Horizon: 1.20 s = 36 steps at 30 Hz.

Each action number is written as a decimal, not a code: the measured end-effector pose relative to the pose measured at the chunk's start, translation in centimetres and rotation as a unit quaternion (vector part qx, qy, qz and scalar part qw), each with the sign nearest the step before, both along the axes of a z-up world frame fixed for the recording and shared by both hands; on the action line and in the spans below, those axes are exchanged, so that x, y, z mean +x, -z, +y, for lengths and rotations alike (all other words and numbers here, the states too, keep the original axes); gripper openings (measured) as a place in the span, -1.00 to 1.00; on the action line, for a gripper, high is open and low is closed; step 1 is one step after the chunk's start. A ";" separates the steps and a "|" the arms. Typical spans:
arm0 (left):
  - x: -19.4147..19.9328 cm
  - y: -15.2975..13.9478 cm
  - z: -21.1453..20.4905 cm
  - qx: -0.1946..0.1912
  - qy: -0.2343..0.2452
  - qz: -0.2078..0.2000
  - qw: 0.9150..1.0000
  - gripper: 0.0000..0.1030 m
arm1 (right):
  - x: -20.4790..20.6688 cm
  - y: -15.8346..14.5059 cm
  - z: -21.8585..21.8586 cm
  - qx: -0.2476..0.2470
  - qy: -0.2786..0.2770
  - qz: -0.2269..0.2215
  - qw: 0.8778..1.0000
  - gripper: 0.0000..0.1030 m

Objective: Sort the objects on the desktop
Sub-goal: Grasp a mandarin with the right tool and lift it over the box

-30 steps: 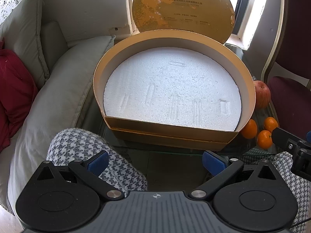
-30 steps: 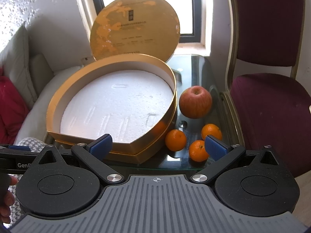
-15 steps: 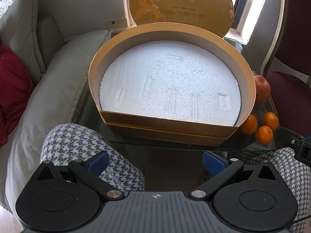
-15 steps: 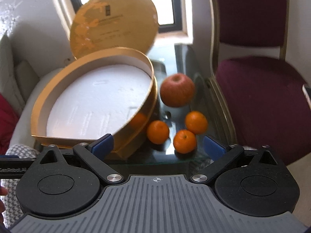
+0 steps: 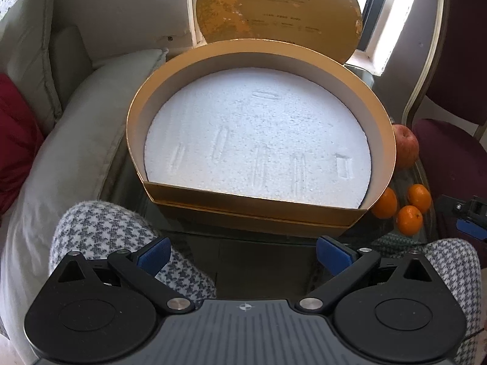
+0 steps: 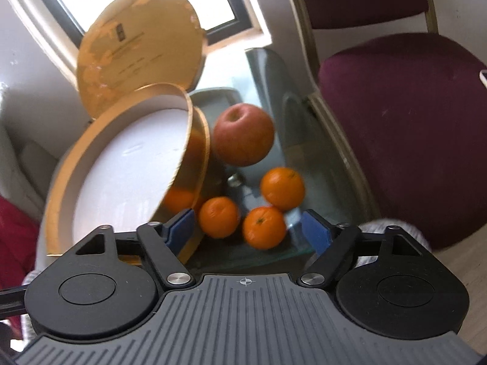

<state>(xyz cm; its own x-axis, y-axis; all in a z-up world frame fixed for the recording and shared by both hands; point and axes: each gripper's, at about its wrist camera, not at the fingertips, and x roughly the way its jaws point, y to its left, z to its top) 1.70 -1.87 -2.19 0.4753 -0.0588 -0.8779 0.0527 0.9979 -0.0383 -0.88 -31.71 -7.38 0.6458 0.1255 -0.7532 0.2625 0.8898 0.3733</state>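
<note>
While both jaws gape empty, the right hand-held gripper [image 6: 248, 228] faces 3 tangerines [image 6: 264, 227]; the left hand-held gripper [image 5: 243, 255] faces the gold box [image 5: 258, 213].

Open left gripper [image 5: 243, 254] before gold box [image 5: 258, 206], empty-fingered.

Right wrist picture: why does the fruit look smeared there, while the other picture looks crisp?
Right wrist view: motion blur smears the apple and the three tangerines, and the window is blown out white. Left wrist view: sharp, with the foam in the gold box evenly lit, though the fisheye lens bends the edges.
</note>
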 end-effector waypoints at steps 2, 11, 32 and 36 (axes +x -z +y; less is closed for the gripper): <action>0.3 0.1 -0.2 0.000 0.006 0.005 1.000 0.97 | 1.0 0.5 -0.6 0.001 -0.001 0.011 1.000 0.53; 1.0 0.7 -0.4 0.013 0.013 0.018 1.000 0.84 | 4.9 2.9 -3.1 0.032 0.010 0.043 0.999 0.34; 1.1 1.0 -0.5 0.021 0.017 0.020 0.999 0.86 | 8.1 6.9 -5.2 0.110 0.056 0.105 0.987 -0.04; 0.9 0.7 -0.3 0.015 0.019 0.011 1.000 0.86 | 7.9 6.2 -4.8 0.102 0.054 0.097 0.989 -0.05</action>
<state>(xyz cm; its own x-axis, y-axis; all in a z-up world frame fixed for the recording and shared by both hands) 2.55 -2.12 -2.89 0.4531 -0.0495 -0.8901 0.0903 0.9959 -0.0094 7.07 -36.50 -13.62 0.5089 0.2267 -0.8305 0.4360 0.7639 0.4757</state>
